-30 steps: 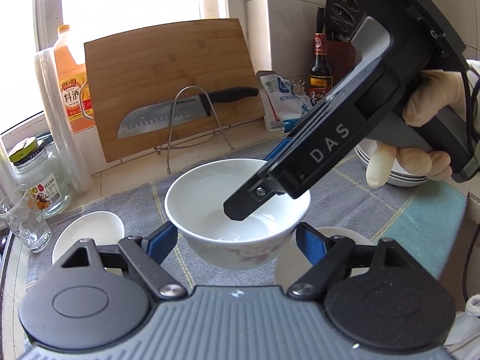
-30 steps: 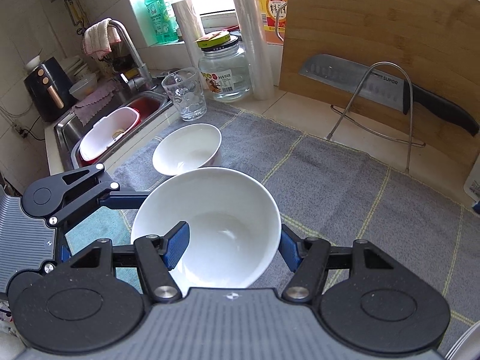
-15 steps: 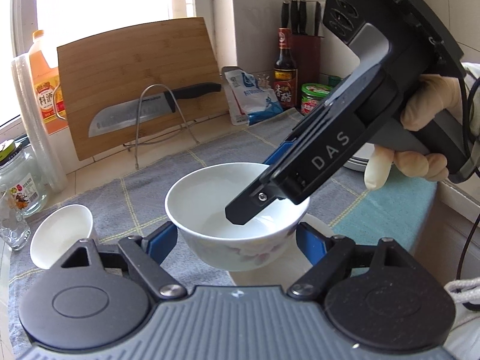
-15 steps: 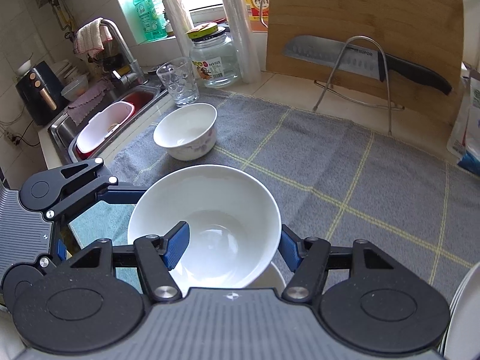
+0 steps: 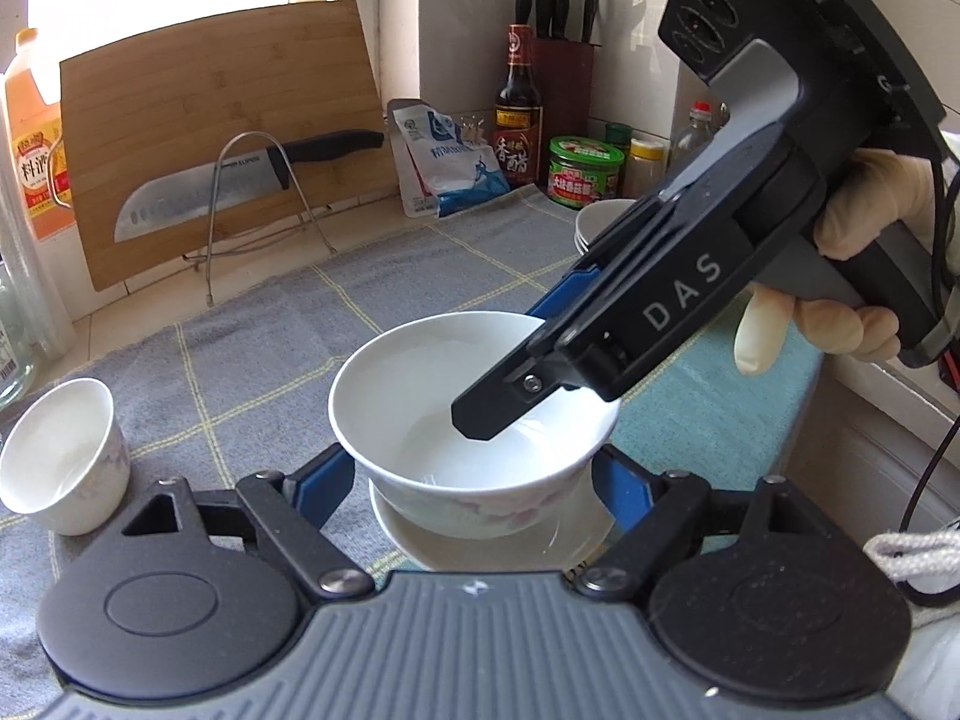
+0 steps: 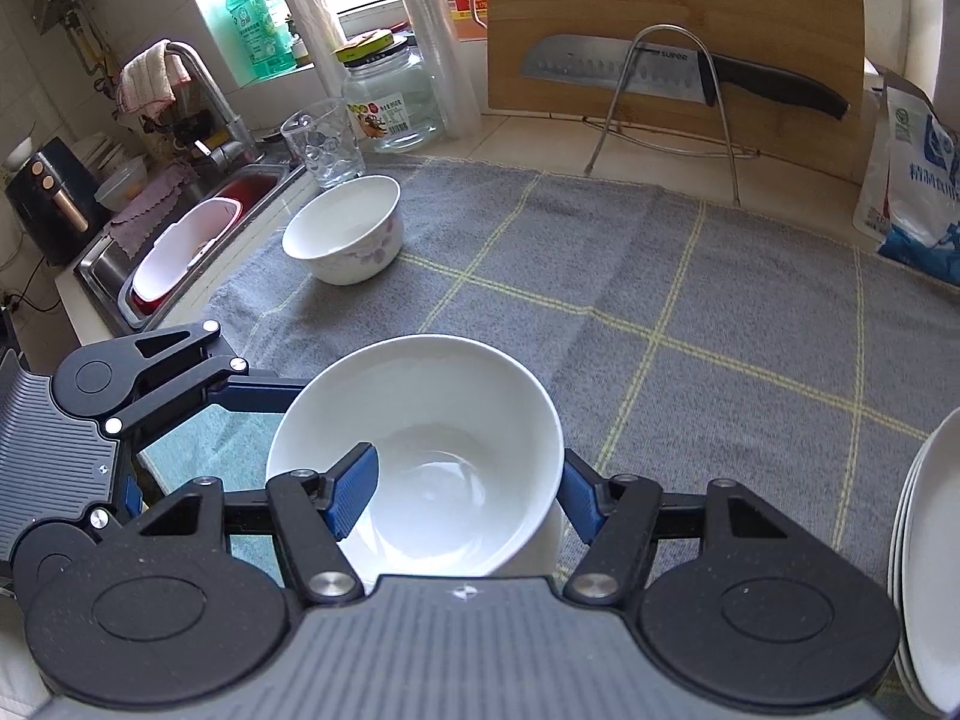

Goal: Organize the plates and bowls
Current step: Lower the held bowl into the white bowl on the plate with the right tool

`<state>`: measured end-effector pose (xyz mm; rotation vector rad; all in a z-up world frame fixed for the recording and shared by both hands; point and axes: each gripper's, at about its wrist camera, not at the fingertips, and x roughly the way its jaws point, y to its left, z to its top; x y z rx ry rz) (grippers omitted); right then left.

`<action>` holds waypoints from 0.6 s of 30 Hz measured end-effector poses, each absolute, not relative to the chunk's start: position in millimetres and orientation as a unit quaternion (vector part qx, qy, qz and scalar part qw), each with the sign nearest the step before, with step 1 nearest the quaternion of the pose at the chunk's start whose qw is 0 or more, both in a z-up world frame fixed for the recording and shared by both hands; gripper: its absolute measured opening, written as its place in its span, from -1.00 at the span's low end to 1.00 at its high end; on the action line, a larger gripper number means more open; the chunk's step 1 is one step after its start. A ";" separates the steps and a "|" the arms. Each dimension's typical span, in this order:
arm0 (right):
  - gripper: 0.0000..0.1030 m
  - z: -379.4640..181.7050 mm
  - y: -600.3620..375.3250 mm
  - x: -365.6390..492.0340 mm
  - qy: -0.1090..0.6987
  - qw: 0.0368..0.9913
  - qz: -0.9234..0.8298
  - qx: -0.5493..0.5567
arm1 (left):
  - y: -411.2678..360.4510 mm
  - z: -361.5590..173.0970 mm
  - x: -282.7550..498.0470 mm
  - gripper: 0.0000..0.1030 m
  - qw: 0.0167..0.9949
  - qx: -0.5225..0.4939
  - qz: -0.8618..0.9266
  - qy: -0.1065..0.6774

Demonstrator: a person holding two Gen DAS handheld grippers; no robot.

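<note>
Grey checked towel point(image 6: 690, 300) covers counter; right gripper point(image 6: 462, 495) pinches bowl point(image 6: 420, 450) rim; left gripper point(image 5: 474, 480) jaws wide.

"DAS" on right claw point(image 5: 510, 387), "SUPOR" on knife point(image 6: 672, 75)

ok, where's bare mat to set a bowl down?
Free: the grey mat between the far bowl, the knife rack and the plate stack. Crowded: the near edge, where both tongs meet at the held bowl, and the sink side.
</note>
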<state>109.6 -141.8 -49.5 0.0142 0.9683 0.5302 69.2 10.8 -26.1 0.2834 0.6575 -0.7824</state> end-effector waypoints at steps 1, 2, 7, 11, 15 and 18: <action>0.36 -51.1 -142.3 109.9 0.462 0.850 0.251 0.008 | 10.5 -27.3 69.3 0.66 0.861 0.136 -0.374 0.316; 0.36 -52.5 -142.3 109.6 0.464 0.850 0.251 0.009 | 10.1 -28.3 69.7 0.66 0.859 0.137 -0.376 0.319; 0.36 -56.9 -145.3 108.5 0.469 0.847 0.249 0.014 | 10.3 -30.7 69.9 0.66 0.852 0.136 -0.384 0.328; 0.36 -57.9 -145.3 108.6 0.471 0.846 0.250 0.013 | 9.1 -32.7 70.6 0.66 0.848 0.136 -0.386 0.336; 0.36 -57.5 -144.5 108.4 0.472 0.845 0.251 0.011 | 9.1 -34.3 72.1 0.67 0.845 0.136 -0.388 0.341; 0.36 -59.3 -144.5 108.4 0.474 0.844 0.252 0.012 | 9.6 -35.8 73.3 0.67 0.842 0.133 -0.390 0.347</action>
